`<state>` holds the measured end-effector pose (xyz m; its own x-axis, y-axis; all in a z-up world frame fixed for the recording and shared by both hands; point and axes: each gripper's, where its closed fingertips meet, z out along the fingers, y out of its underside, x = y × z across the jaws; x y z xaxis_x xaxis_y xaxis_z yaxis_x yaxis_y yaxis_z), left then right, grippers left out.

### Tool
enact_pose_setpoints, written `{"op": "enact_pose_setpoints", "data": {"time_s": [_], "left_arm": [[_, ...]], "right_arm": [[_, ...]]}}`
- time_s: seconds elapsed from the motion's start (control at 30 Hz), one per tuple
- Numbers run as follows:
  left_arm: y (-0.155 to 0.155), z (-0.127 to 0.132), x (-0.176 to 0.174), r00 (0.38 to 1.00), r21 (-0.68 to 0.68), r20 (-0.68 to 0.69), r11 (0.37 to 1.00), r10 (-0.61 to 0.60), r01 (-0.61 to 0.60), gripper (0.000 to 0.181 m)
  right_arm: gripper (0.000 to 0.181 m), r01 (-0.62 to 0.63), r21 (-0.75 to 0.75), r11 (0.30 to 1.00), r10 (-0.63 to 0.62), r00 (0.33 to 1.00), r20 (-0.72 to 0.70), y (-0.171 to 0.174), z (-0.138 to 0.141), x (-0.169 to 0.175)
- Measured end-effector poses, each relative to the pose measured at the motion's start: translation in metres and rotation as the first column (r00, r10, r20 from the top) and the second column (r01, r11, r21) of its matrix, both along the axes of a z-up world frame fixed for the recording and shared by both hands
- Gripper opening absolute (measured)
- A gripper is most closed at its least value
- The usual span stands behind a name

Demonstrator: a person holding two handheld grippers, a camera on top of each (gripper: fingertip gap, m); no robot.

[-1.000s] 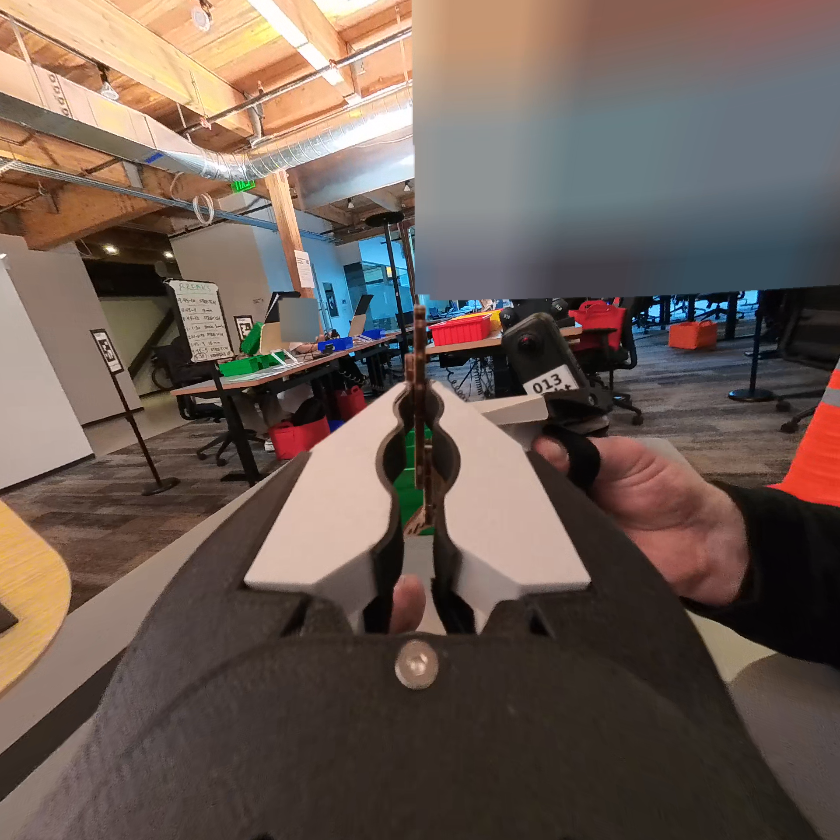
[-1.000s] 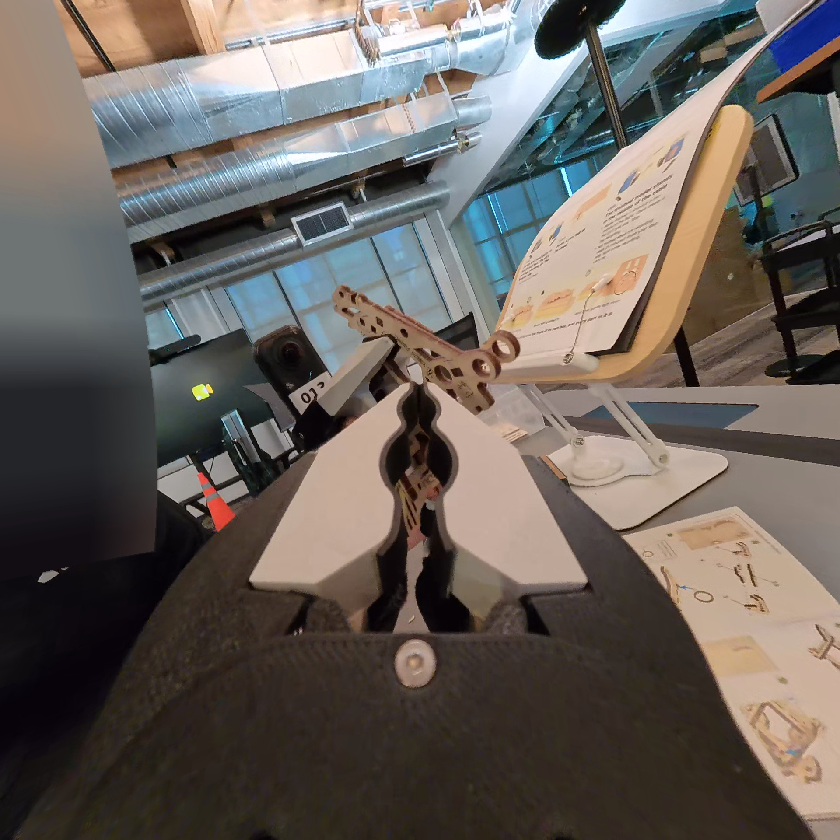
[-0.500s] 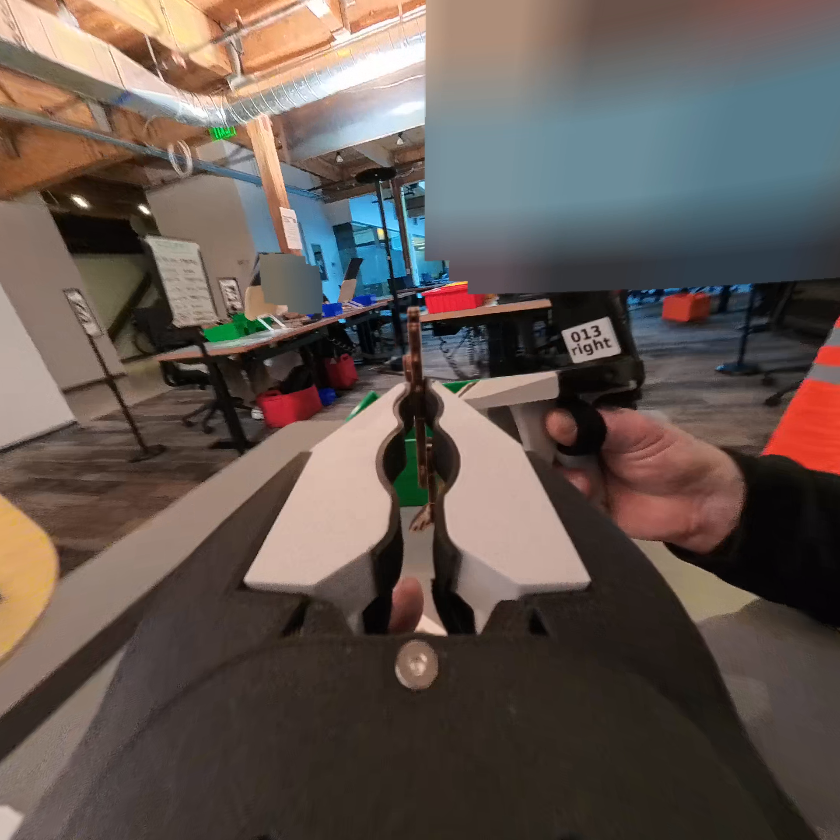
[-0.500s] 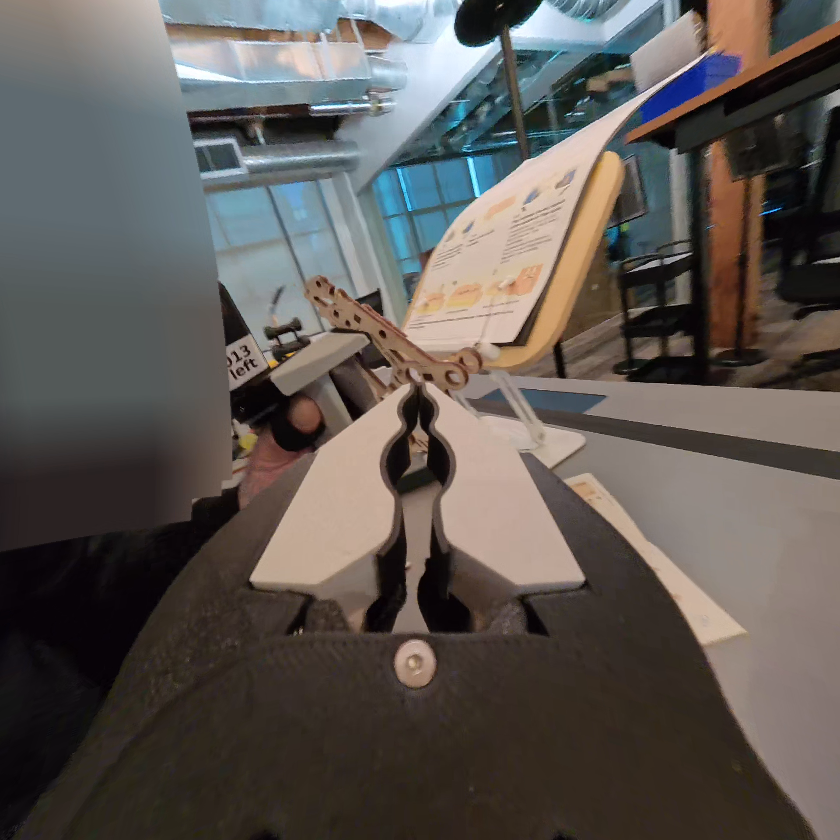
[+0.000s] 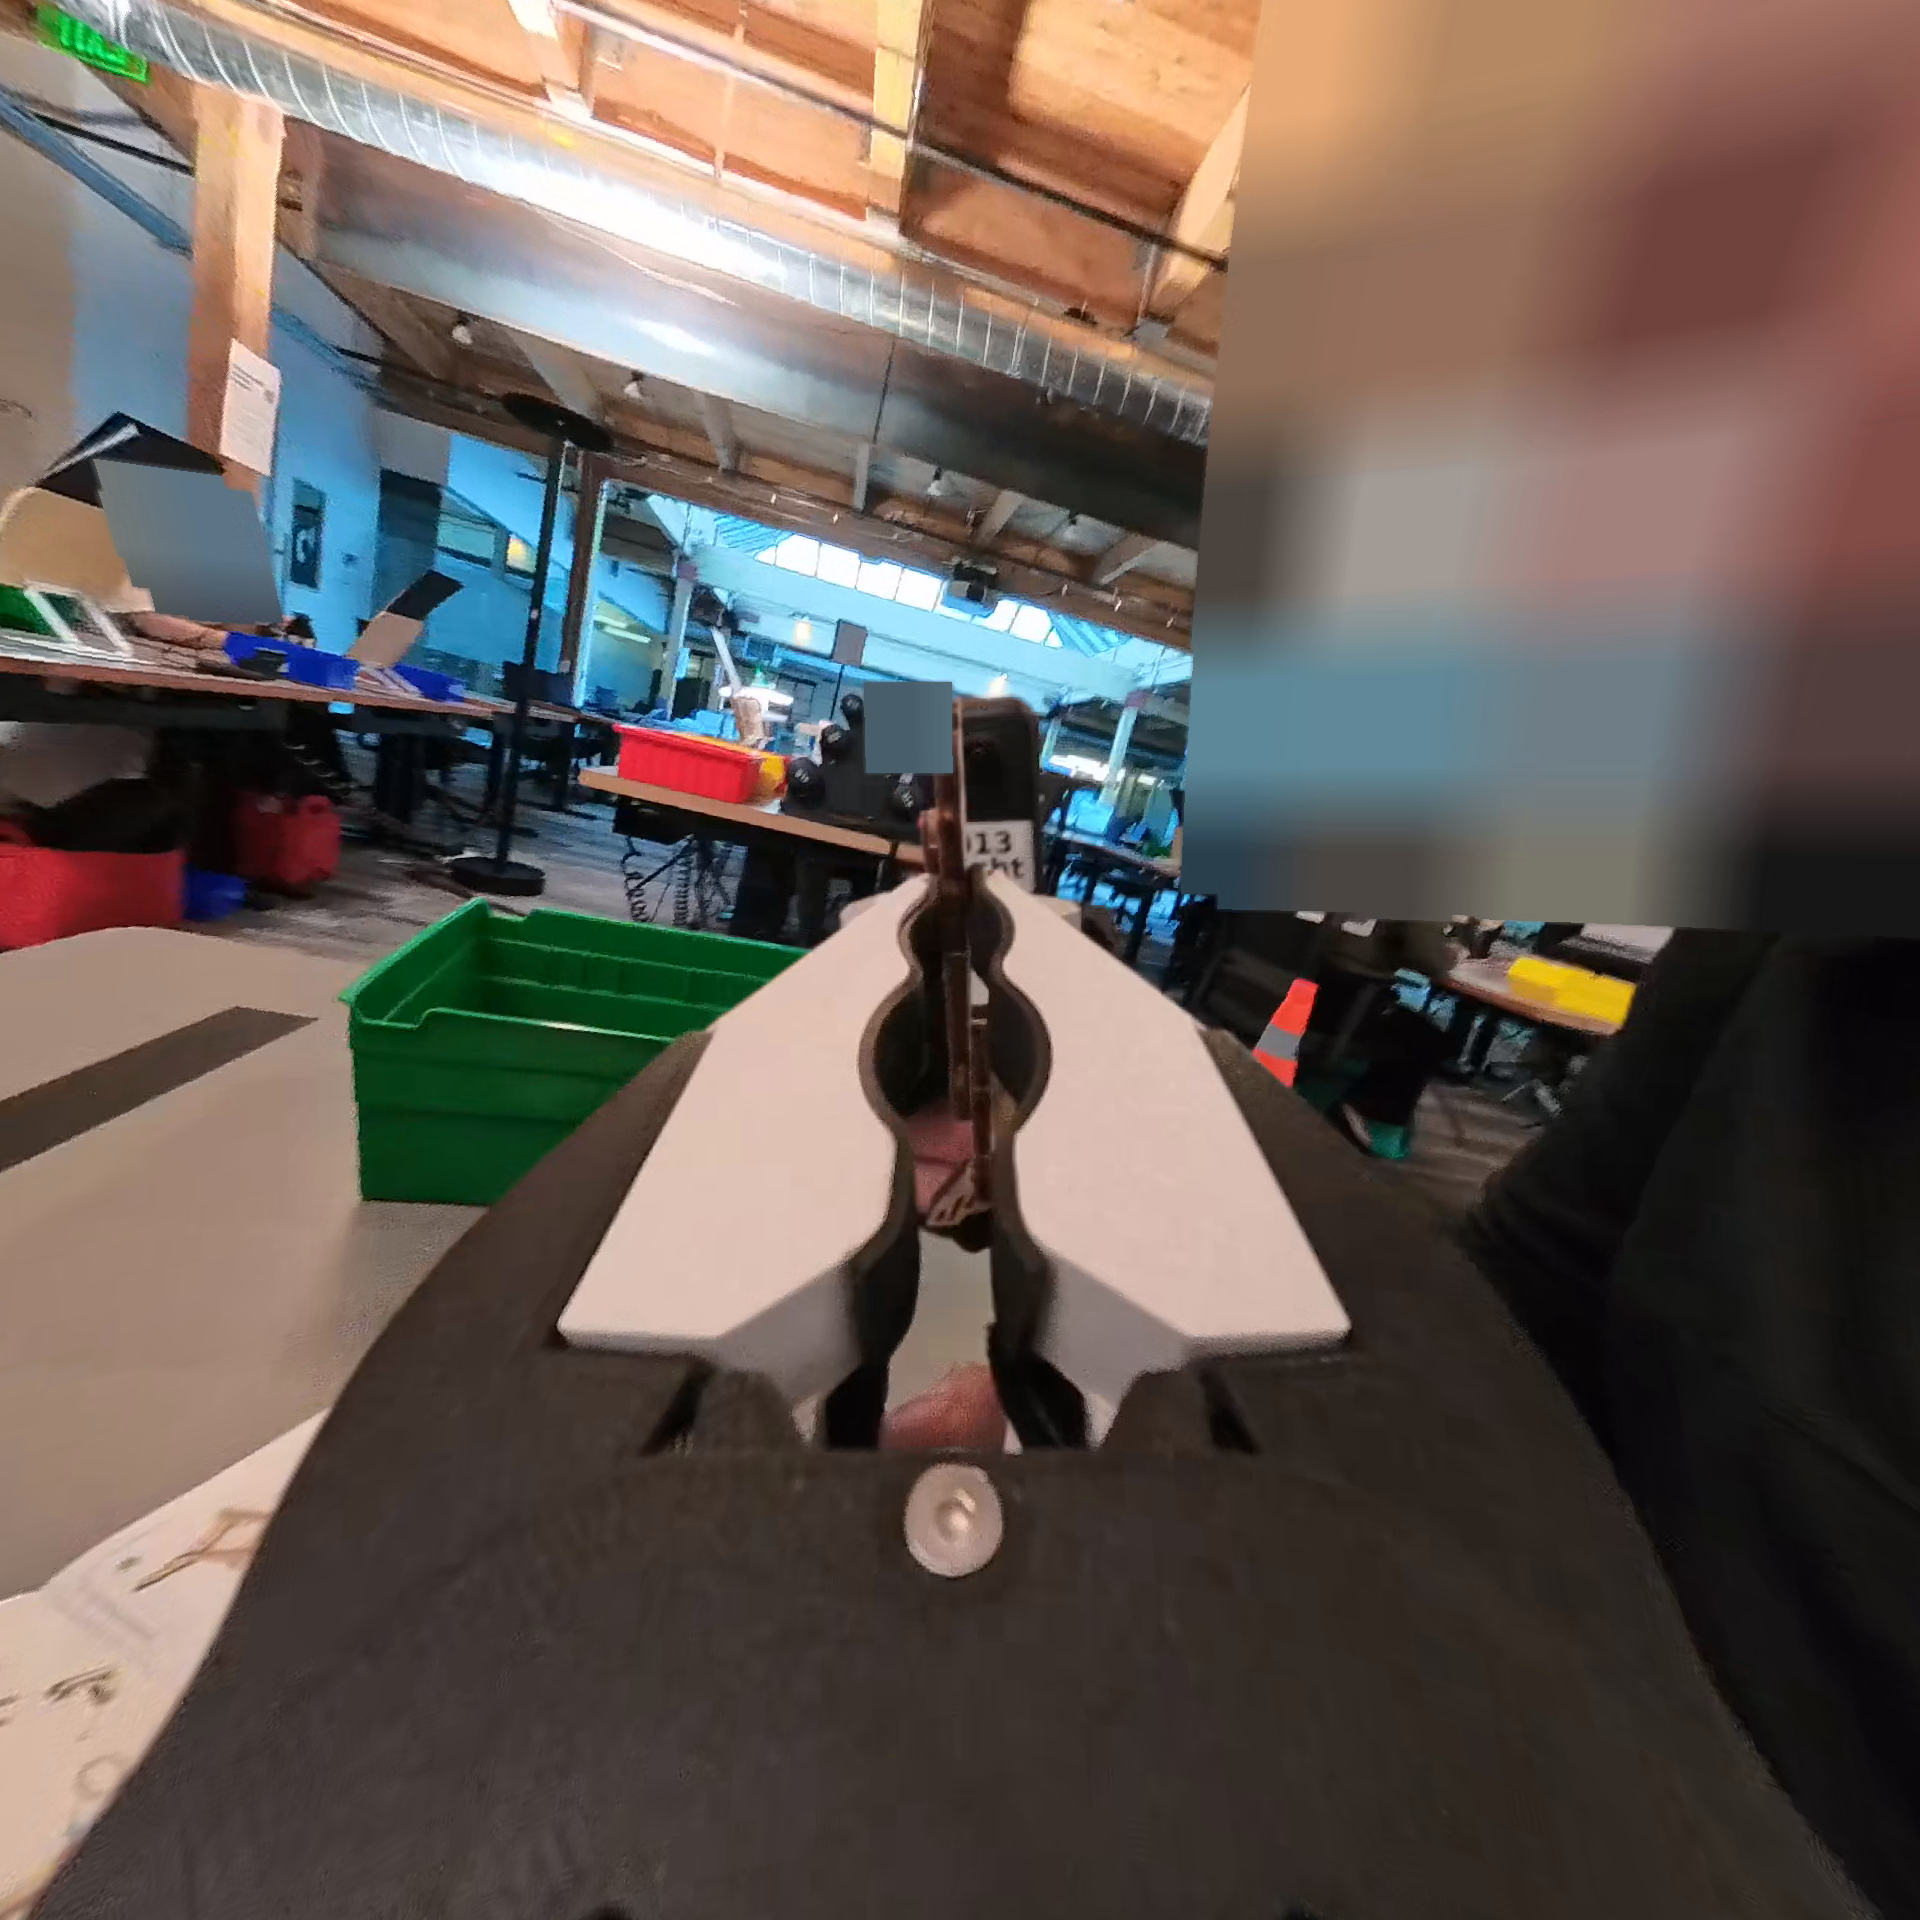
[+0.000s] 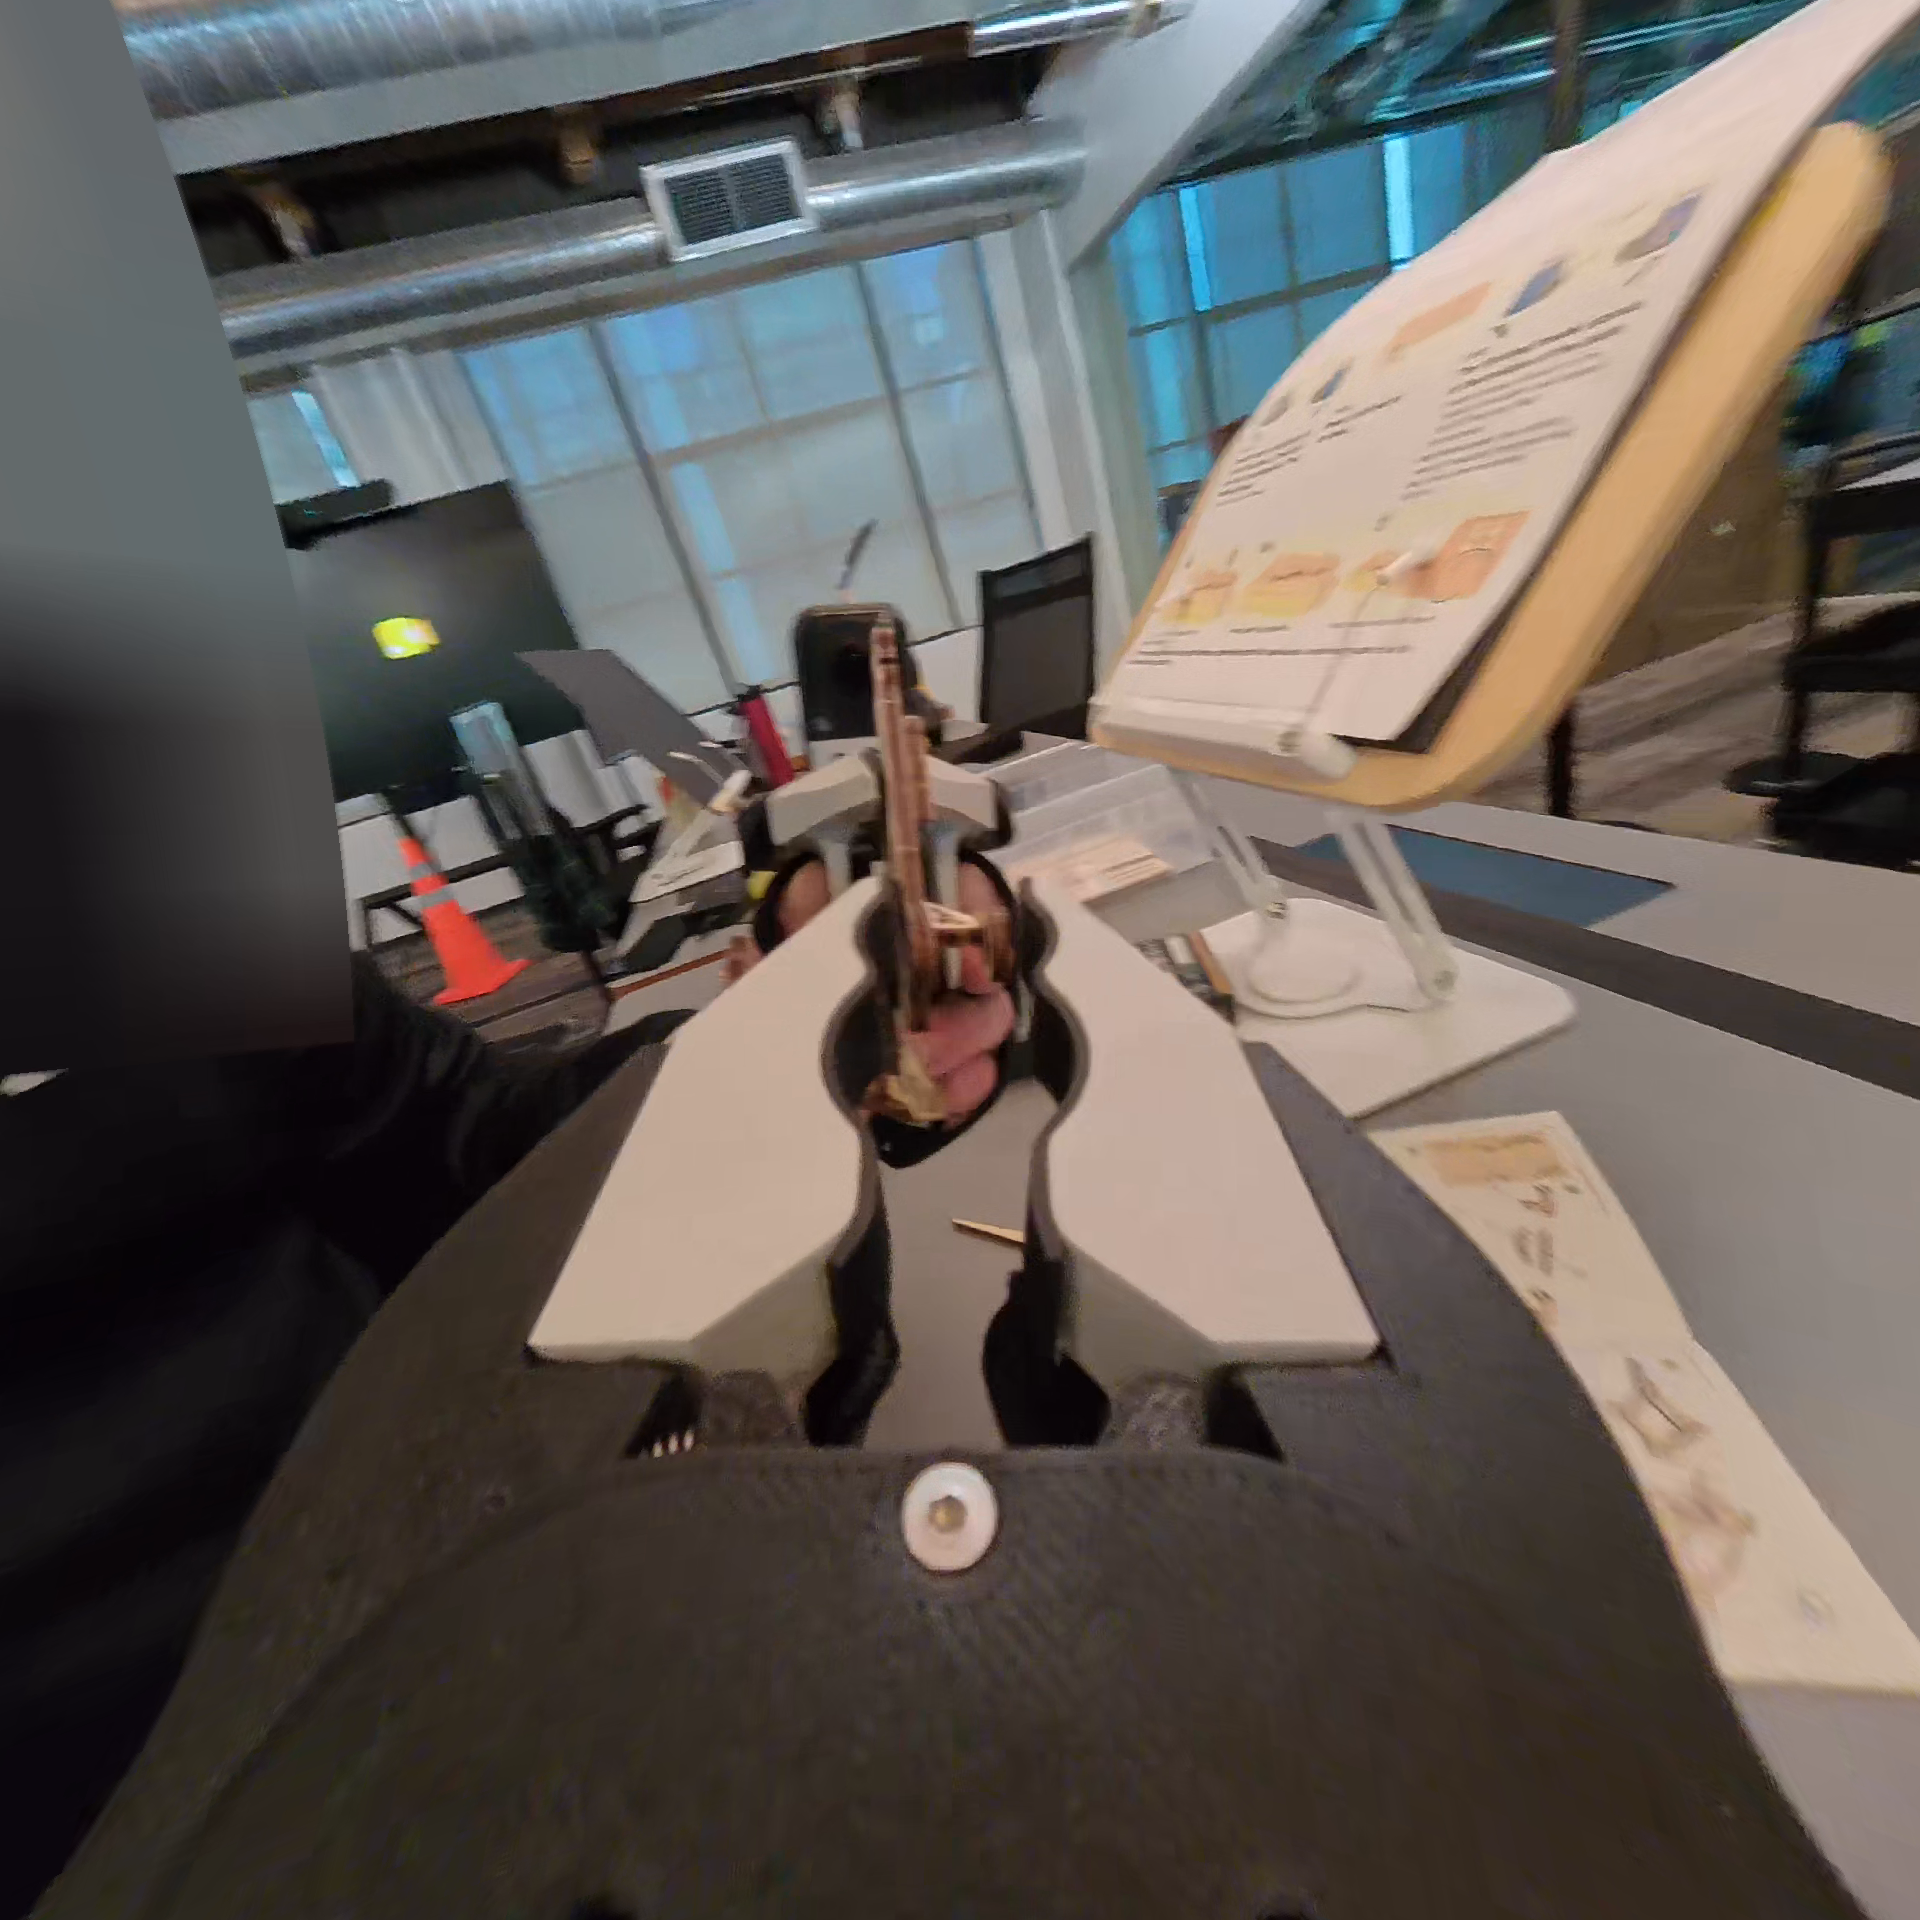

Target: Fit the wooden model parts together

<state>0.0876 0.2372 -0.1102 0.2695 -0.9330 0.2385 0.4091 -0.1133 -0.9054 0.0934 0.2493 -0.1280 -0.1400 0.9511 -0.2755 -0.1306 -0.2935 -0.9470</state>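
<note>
My left gripper (image 5: 951, 894) is shut on a thin wooden model part (image 5: 954, 997), held upright and seen edge-on, sticking up past the fingertips. In the right wrist view the same part (image 6: 896, 790) stands edge-on, clamped by the left gripper (image 6: 902, 831) facing me. My right gripper (image 6: 951, 904) has its jaws apart around the lower end of this part, where a small cross piece (image 6: 948, 925) juts out. The right gripper's body (image 5: 1000, 774) shows just behind the part in the left wrist view. A small wooden pin (image 6: 987, 1231) lies on the table under the right jaws.
A green bin (image 5: 540, 1023) stands on the grey table (image 5: 156, 1299) to the left. A book stand (image 6: 1392, 935) holds an instruction page (image 6: 1455, 447) at the right. A printed sheet (image 6: 1579, 1340) lies on the table, and a clear plastic box (image 6: 1112, 831) sits behind. My two grippers' fingertips are within a few centimetres of each other.
The two grippers have swung to face each other head-on. The right jaws, shut before, now stand apart around the wooden part. The left gripper still clamps the part.
</note>
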Motion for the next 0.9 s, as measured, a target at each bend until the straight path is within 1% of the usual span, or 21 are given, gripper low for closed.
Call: {"op": "enact_pose_setpoints", "data": {"time_s": [0.07,0.1,0.17,0.23,0.3,0.33,0.43,0.47,0.53,0.57,0.63,0.7,0.77,0.9], "left_arm": [[0.0,0.001,-0.004,0.999,-0.018,0.031,1.0,-0.019,0.02,0.0],[-0.001,0.001,-0.005,0.999,-0.023,0.034,0.999,-0.022,0.022,0.001],[-0.002,0.001,-0.008,0.999,-0.041,0.042,0.999,-0.029,0.031,0.02],[-0.003,-0.004,-0.012,0.999,-0.074,0.031,0.997,-0.029,0.031,0.034],[-0.006,-0.019,-0.012,0.999,-0.112,-0.042,0.993,-0.032,0.027,0.04],[-0.01,-0.026,-0.011,0.995,-0.112,-0.09,0.993,-0.034,0.023,0.039],[-0.024,-0.038,-0.002,0.972,-0.059,-0.235,0.998,-0.031,0.017,0.021],[-0.024,-0.04,0.0,0.962,-0.047,-0.273,0.999,-0.005,-0.008,0.018],[-0.028,-0.037,0.0,0.955,-0.005,-0.296,1.0,0.02,-0.023,0.004],[-0.029,-0.035,-0.001,0.956,0.006,-0.291,1.0,0.027,-0.027,0.0],[-0.033,-0.036,0.001,0.952,0.008,-0.307,1.0,0.021,-0.019,0.0],[-0.032,-0.035,-0.001,0.943,0.044,-0.326,0.997,0.071,-0.06,0.0],[-0.036,-0.036,-0.001,0.937,0.037,-0.343,0.998,0.062,-0.052,0.0],[-0.037,-0.038,-0.005,0.891,0.112,-0.423,0.985,0.166,-0.13,0.0]], "right_arm": [[0.014,-0.032,-0.017,0.999,0.031,0.999,-0.013,-0.004,0.002,-0.003],[0.014,-0.027,-0.018,0.999,0.026,0.999,-0.02,-0.004,0.004,-0.004],[0.014,0.0,-0.011,1.0,0.0,0.999,-0.04,-0.003,0.008,-0.002],[0.014,0.04,-0.01,0.999,-0.041,0.998,-0.045,0.0,0.013,0.001],[0.014,0.043,0.001,0.999,-0.043,0.998,-0.034,-0.002,0.016,0.002],[0.014,0.045,0.003,0.999,-0.045,0.998,-0.032,-0.003,0.018,0.003],[0.014,0.042,0.013,0.999,-0.042,0.999,-0.003,-0.007,0.018,-0.001],[0.014,0.039,0.014,0.999,-0.039,0.999,0.002,-0.009,0.019,-0.002],[0.014,0.036,0.019,0.999,-0.036,0.999,0.016,-0.013,0.019,-0.004],[0.013,0.037,0.022,0.999,-0.038,0.999,0.024,-0.014,0.02,-0.004],[0.014,0.038,0.037,0.999,-0.04,0.998,0.046,-0.018,0.021,-0.006],[0.014,0.044,0.05,0.998,-0.048,0.996,0.072,-0.02,0.021,-0.007],[0.014,0.057,0.053,0.997,-0.062,0.993,0.105,-0.019,0.019,-0.006],[0.014,0.065,0.082,0.994,-0.079,0.98,0.182,-0.023,0.015,-0.007]]}}
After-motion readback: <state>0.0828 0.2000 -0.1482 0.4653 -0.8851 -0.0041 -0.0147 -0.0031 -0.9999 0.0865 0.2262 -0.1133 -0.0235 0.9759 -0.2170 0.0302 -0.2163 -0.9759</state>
